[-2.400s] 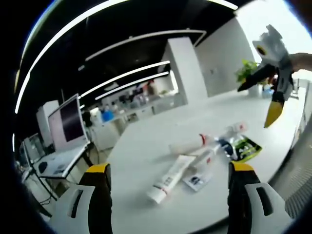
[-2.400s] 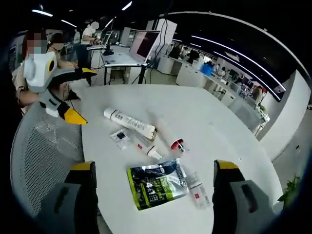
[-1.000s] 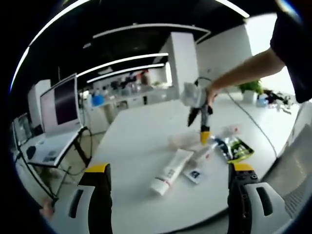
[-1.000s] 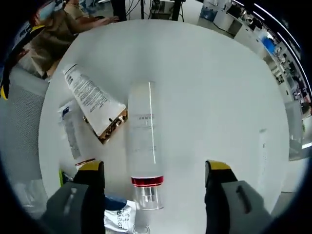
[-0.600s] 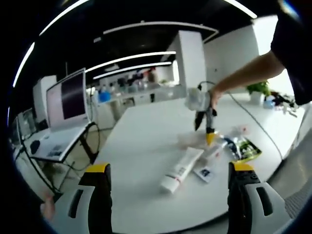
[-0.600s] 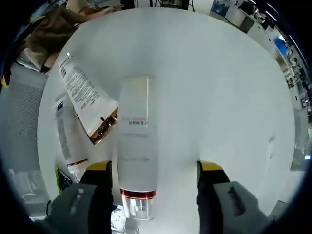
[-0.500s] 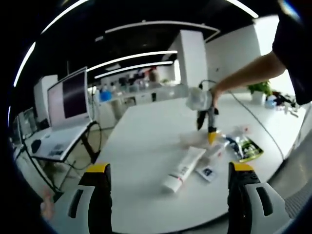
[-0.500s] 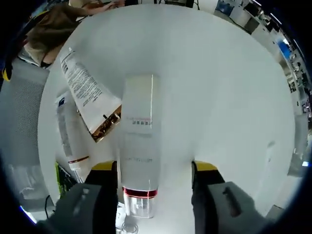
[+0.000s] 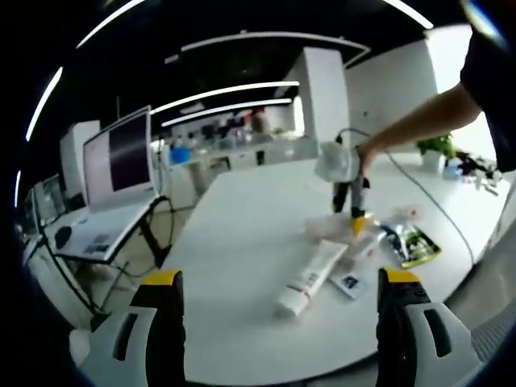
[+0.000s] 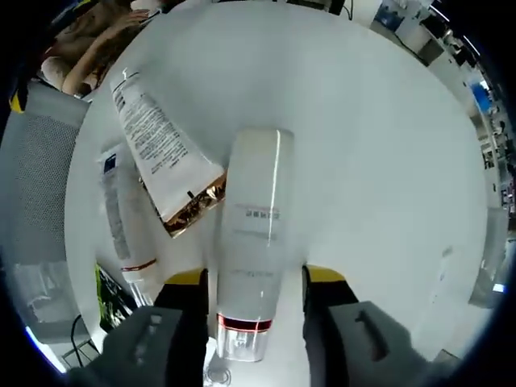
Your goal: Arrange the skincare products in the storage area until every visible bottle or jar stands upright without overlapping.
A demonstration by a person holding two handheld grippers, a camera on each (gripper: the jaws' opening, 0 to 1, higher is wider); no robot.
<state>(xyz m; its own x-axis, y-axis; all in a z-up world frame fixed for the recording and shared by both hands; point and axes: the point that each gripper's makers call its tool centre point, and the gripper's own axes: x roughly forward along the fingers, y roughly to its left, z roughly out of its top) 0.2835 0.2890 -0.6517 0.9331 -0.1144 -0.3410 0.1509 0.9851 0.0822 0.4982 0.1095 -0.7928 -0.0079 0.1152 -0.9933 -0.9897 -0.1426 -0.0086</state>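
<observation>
On the white bench, in the right gripper view: a frosted white bottle lying flat, red band and clear cap toward the camera. Right hand-held gripper closed in on the bottle, yellow-tipped jaws against both its sides. Just left of the bottle, a white printed tube with a gold crimped end, touching or nearly touching it. Further left, a slim white tube and a green-and-black sachet.

Seen in the left gripper view: left hand-held gripper spread wide, holding nothing, well back from the products. Across the bench, the right hand-held gripper pointing down at the cluster beside the printed tube.
</observation>
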